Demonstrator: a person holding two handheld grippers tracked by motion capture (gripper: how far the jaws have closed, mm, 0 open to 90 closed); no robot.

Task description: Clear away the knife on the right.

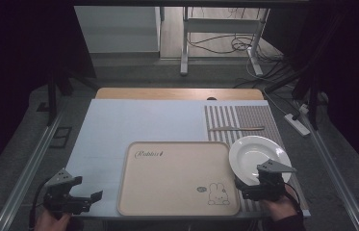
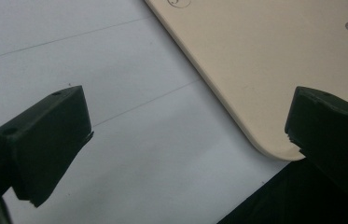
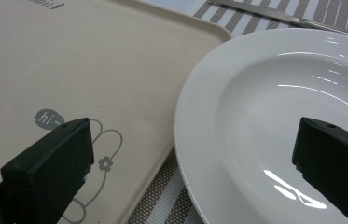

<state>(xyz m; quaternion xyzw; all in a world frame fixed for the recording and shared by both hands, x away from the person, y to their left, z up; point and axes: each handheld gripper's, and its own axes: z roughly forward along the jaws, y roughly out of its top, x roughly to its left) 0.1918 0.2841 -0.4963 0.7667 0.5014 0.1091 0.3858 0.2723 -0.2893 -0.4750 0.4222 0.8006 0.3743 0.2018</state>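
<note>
Judging by both my tongs gaping with nothing held, right gripper (image 1: 245, 188) astride the white plate (image 3: 274, 121) rim, left gripper (image 1: 89, 198) just off the empty tray (image 2: 274, 56) corner, nothing seems loaded yet.

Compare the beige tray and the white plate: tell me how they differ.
The tray is a rounded rectangle; the plate is round. The tray is matte beige with printed lettering and a rabbit drawing, while the plate is glossy plain white and catches reflections. The tray is clearly the bigger of the two. The tray lies mostly on the pale blue mat, the plate on the striped mat. Both are empty and lie flat, side by side.
</note>
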